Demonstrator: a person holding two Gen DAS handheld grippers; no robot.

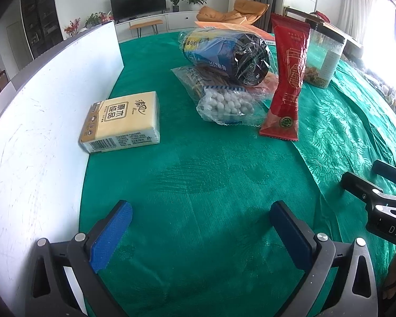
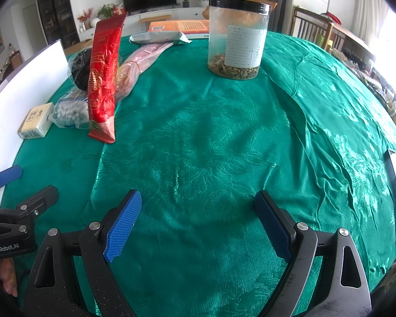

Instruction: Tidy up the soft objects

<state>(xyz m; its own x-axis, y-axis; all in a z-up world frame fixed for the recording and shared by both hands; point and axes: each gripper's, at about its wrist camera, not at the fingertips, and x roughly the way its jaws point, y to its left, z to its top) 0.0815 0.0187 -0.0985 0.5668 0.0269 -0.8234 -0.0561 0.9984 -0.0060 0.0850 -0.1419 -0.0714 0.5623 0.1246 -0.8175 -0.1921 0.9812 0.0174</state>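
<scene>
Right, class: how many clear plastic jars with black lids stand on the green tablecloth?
1. The clear plastic jar with a black lid stands upright at the far side, right of the red snack packet. Others may be hidden behind the pile.

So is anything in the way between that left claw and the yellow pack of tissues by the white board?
Nothing visible. The left gripper is open over bare green tablecloth, and the yellow tissue pack lies ahead, to its left, against the white board. The clear bag of white balls sits off to the right.
</scene>
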